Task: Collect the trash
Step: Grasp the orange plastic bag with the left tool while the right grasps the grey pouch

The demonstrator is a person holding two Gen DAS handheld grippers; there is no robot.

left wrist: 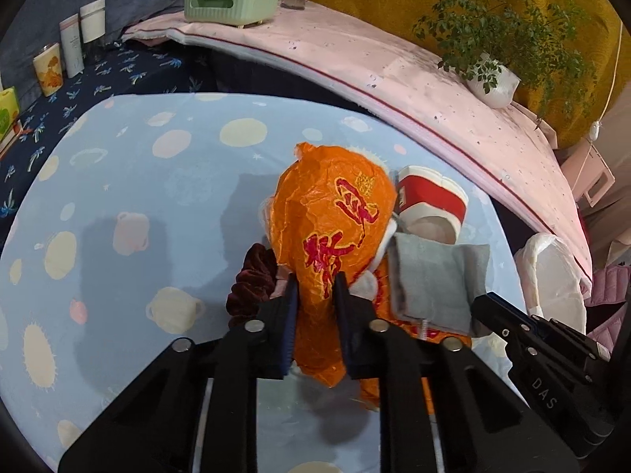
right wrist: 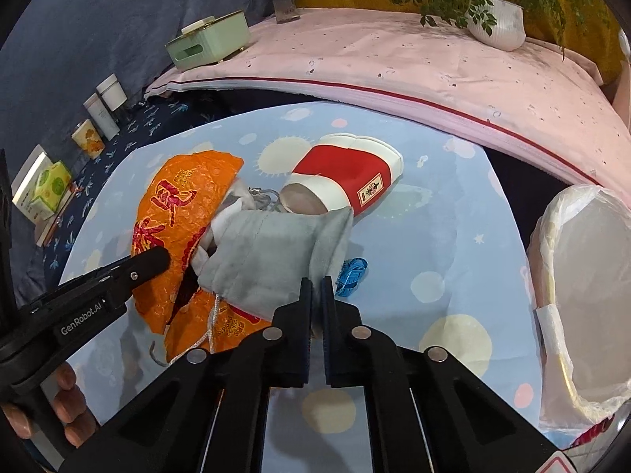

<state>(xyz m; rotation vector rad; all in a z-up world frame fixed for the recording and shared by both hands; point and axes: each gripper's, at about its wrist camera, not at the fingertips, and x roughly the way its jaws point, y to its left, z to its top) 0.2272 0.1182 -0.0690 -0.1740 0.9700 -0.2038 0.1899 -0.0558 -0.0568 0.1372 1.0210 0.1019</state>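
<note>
An orange crumpled bag with red characters (left wrist: pixel 331 232) lies on the light blue planet-print cloth (left wrist: pixel 138 181); it also shows in the right wrist view (right wrist: pixel 177 205). My left gripper (left wrist: pixel 315 287) is shut on its near edge. A grey drawstring pouch (right wrist: pixel 272 252) lies over the bag. My right gripper (right wrist: pixel 315 287) is shut on the pouch's near corner. A crushed red and white paper cup (right wrist: pixel 347 173) lies behind the pouch. A small blue object (right wrist: pixel 353 272) lies right of the pouch. A dark red scrunchie (left wrist: pixel 252 287) sits left of the bag.
A bin lined with a clear bag (right wrist: pixel 587 276) stands at the right of the table. A pink-covered ledge (right wrist: pixel 394 55) behind holds a green tissue box (right wrist: pixel 209 41) and a potted plant (right wrist: pixel 497 19). Cups and boxes (right wrist: pixel 90 138) line the left side.
</note>
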